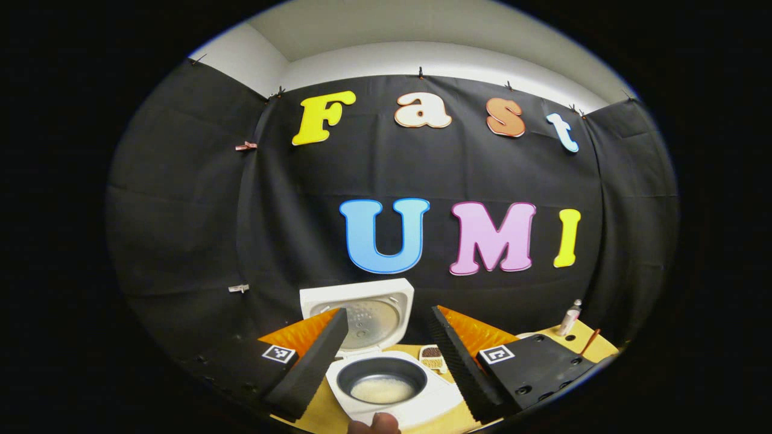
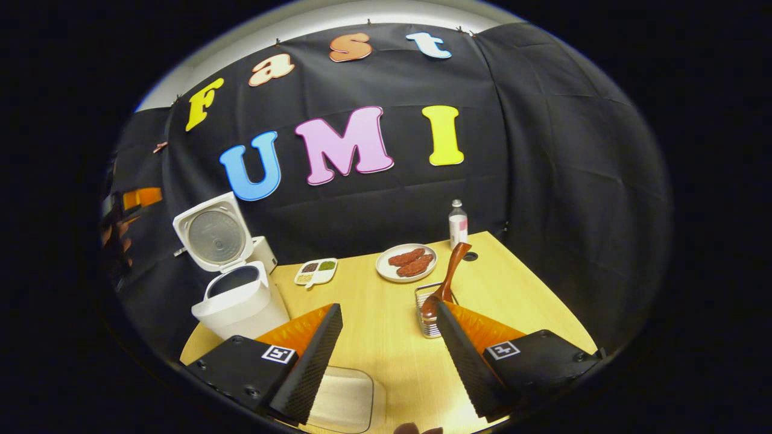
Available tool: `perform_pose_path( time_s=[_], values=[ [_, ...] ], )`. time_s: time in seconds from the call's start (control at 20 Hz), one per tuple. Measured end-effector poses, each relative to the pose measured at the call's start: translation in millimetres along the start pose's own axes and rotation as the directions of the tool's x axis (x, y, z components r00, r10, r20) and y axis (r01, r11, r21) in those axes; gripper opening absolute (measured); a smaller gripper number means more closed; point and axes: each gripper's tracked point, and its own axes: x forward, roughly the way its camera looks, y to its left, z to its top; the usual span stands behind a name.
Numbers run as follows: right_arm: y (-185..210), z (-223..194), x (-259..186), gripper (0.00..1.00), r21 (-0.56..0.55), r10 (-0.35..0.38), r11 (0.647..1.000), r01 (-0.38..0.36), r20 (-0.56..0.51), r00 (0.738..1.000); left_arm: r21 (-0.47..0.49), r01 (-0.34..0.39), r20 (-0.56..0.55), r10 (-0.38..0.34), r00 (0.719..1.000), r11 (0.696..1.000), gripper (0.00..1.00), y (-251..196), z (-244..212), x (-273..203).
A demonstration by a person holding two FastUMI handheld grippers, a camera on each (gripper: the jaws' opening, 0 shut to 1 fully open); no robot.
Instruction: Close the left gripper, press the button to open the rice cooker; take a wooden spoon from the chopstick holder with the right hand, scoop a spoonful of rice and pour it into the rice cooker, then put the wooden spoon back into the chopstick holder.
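Note:
The white rice cooker (image 1: 392, 410) stands open just below my left gripper (image 1: 389, 313), its lid (image 1: 362, 304) upright and pale rice in the dark inner pot (image 1: 381, 386). The left gripper's jaws are wide apart and hold nothing. In the right gripper view the cooker (image 2: 238, 301) sits at the table's left. The wooden spoon (image 2: 449, 274) leans in the wire chopstick holder (image 2: 427, 316), right by one fingertip of my right gripper (image 2: 389, 310), which is open and empty. A shallow container of rice (image 2: 344, 398) lies under that gripper.
On the yellow table (image 2: 374, 325) are a small divided dish of grains (image 2: 315, 272), a plate of sausages (image 2: 407, 262) and a small bottle (image 2: 458, 224) near the back wall. A hand with the other gripper (image 2: 129, 202) shows far left.

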Motion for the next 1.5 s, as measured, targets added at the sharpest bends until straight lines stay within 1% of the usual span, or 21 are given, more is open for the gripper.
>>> perform_pose_path(
  time_s=[0.1,0.25,0.4,0.55,0.8,0.95,1.0,1.05,1.1,1.15,1.2,1.3,1.35,1.5],
  values=[
    [10,-6,-9,0.99,-0.021,0.014,1.000,-0.014,-0.010,1.000,0.003,-0.043,0.016,0.043,0.999,0.999,0.94,14,12,31],
    [20,-16,-23,0.99,-0.039,0.026,0.999,-0.027,-0.024,0.999,0.018,-0.079,0.024,0.079,0.997,0.997,0.95,26,21,81],
    [23,-23,-37,0.99,-0.039,0.026,0.999,-0.028,-0.038,0.999,0.007,-0.097,-0.030,0.097,0.995,0.995,0.94,35,10,124],
    [19,-24,-49,0.99,-0.048,0.014,0.999,-0.015,-0.033,0.999,0.040,-0.141,-0.085,0.144,0.986,0.989,0.94,52,-8,160],
    [14,-30,-60,0.99,-0.020,-0.005,1.000,0.004,-0.050,0.999,0.051,-0.159,-0.119,0.164,0.979,0.986,0.94,71,-20,207],
    [19,-34,-61,0.99,-0.027,-0.009,1.000,0.007,-0.059,0.998,0.027,-0.154,-0.200,0.156,0.967,0.988,0.94,77,-41,229],
    [20,-35,-62,0.99,-0.030,-0.008,1.000,0.006,-0.062,0.998,0.014,-0.153,-0.230,0.152,0.961,0.988,0.94,78,-50,232],
    [24,-36,-62,0.99,-0.029,-0.007,1.000,0.005,-0.064,0.998,-0.004,-0.159,-0.274,0.152,0.950,0.987,0.94,79,-64,231],
    [27,-38,-60,0.99,-0.027,-0.002,1.000,0.001,-0.068,0.998,-0.026,-0.168,-0.291,0.153,0.944,0.986,0.94,78,-72,225],
    [30,-39,-58,0.99,-0.025,0.003,1.000,-0.005,-0.071,0.998,-0.027,-0.153,-0.263,0.141,0.955,0.988,0.99,74,-64,220],
    [33,-39,-56,0.99,-0.026,0.009,1.000,-0.011,-0.072,0.997,-0.019,-0.153,-0.277,0.142,0.950,0.988,0.98,71,-69,214],
    [38,-41,-53,0.98,-0.029,0.022,0.999,-0.024,-0.076,0.997,0.025,-0.127,-0.266,0.129,0.955,0.992,0.99,59,-74,196],
    [40,-42,-52,0.99,-0.029,0.029,0.999,-0.032,-0.078,0.997,0.029,-0.117,-0.259,0.121,0.958,0.993,0.99,53,-76,183],
    [46,-47,-49,0.99,-0.027,0.048,0.998,-0.051,-0.086,0.995,0.050,-0.093,-0.286,0.103,0.953,0.994,0.99,32,-93,143]
  ],
)
